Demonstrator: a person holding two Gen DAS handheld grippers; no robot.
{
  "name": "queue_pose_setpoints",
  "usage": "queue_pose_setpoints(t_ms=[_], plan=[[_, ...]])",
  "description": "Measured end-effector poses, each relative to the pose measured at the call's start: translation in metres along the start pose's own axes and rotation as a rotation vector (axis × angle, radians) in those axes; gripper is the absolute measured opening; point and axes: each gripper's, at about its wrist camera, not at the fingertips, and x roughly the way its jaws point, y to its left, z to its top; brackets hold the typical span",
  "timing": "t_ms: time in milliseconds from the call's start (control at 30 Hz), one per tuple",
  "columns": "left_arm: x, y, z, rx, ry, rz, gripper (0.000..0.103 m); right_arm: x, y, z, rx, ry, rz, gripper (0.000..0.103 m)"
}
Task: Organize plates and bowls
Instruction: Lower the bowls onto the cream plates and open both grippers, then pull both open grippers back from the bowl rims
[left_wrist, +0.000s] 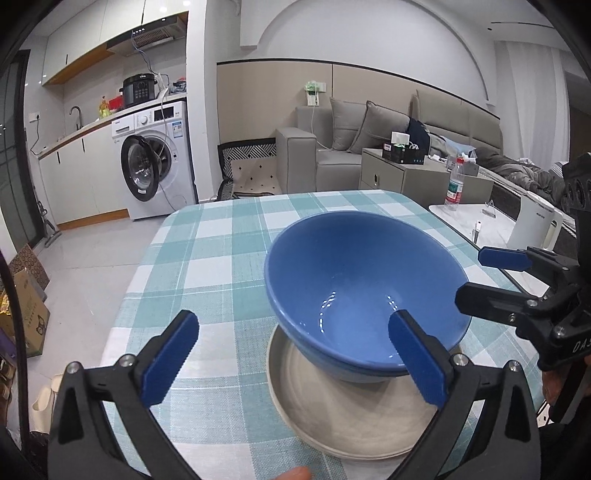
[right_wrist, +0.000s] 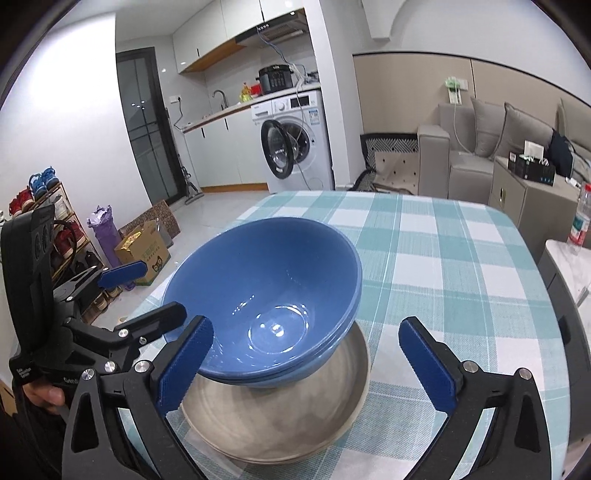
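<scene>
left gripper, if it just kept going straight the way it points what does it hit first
Most likely the blue bowl. The left gripper stands open, its right finger already overlapping the bowl's near rim, above the beige plate. Depth is unclear.

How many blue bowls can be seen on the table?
2 blue bowls, nested and tilted, resting on the beige plates near the table's front edge. Further bowls hidden inside the stack cannot be excluded.

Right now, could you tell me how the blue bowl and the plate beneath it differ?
The blue bowl is deep and glossy blue; the plate is shallow and matte beige-grey. The blue bowl sits tilted, resting inside the plate, while the plate lies flat on the checked tablecloth. Both are round and empty of food.
</scene>
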Motion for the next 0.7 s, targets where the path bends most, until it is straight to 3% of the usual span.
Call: queue_pose_setpoints(t_ms=[700], plan=[[-0.033, 0.017, -0.023, -0.066, -0.118, 0.022, 0.103, -0.035, 0.003, -0.032, -0.071, -0.130, 0.016, 0.102]])
